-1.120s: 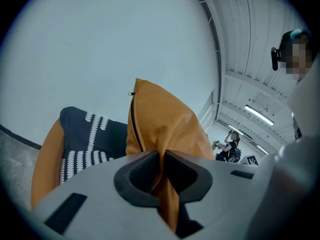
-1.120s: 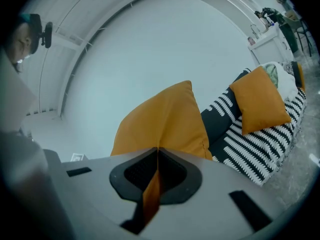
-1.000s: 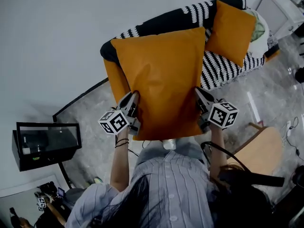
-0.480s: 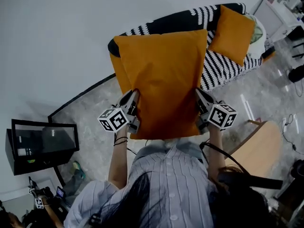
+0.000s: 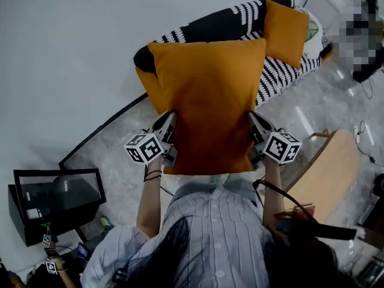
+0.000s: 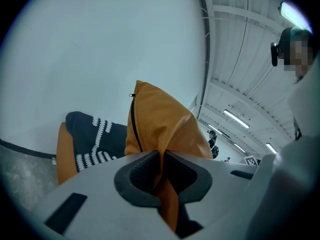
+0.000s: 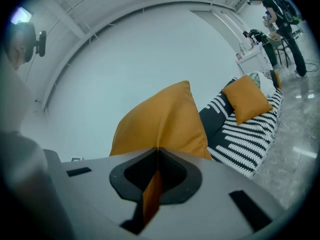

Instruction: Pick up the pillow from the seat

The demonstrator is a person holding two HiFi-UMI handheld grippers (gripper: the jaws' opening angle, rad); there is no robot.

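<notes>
A big orange pillow (image 5: pixel 210 101) hangs in the air between my two grippers, clear of the black-and-white striped seat (image 5: pixel 282 71). My left gripper (image 5: pixel 170 132) is shut on the pillow's near left edge, with orange cloth (image 6: pixel 165 134) pinched in its jaws. At the near right edge my right gripper (image 5: pixel 254 129) is shut on the pillow (image 7: pixel 165 121) as well. A second, smaller orange pillow (image 5: pixel 285 32) leans on the seat at its far right end (image 7: pixel 247 100). Another orange cushion (image 5: pixel 150 89) shows behind the held pillow's left side.
The seat stands against a pale wall. A black glass-fronted cabinet (image 5: pixel 54 203) is on the floor at lower left. A wooden chair (image 5: pixel 324 179) stands to my right. White furniture (image 5: pixel 324 5) and a person are beyond the seat's far end.
The pillow and both grippers have moved away from the seat toward me. The seat and small pillow now sit farther up and right in the head view.
</notes>
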